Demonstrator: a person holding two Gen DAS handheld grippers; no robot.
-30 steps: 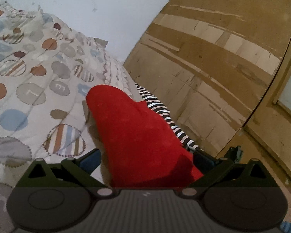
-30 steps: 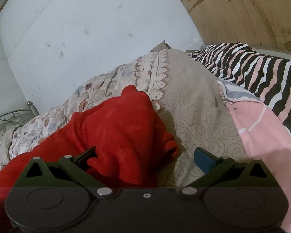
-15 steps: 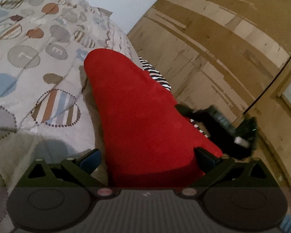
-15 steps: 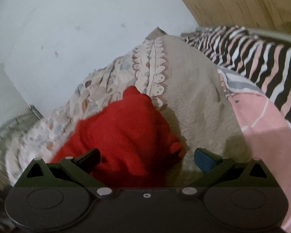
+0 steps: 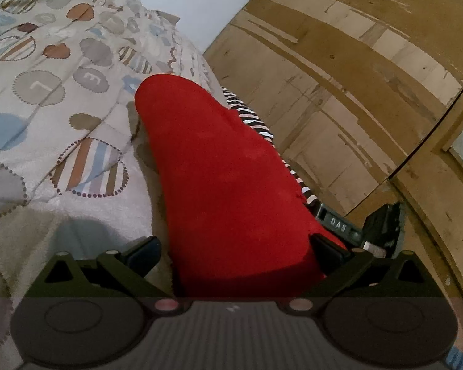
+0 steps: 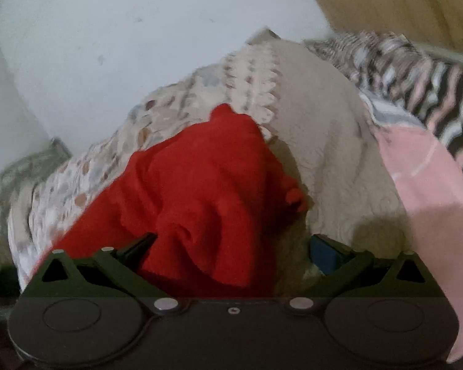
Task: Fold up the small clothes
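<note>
A small red garment lies on the patterned bedspread, stretching away from my left gripper. That gripper is open, with the cloth's near end lying between its wide-spread fingers. In the right wrist view the same red garment is bunched and wrinkled, and my right gripper is open around its near part; the left fingertip touches the cloth and the blue-padded right fingertip stands over beige bedding. Part of my right gripper shows at the right of the left wrist view.
A black-and-white striped cloth lies past the garment by a wooden panel wall. A pink cloth and striped bedding lie to the right. A white wall stands behind. The right wrist view is blurred.
Both grippers stay open around the red garment. The right gripper has come into the left wrist view, then slid lower right. The right wrist view has swung and turned blurry.
</note>
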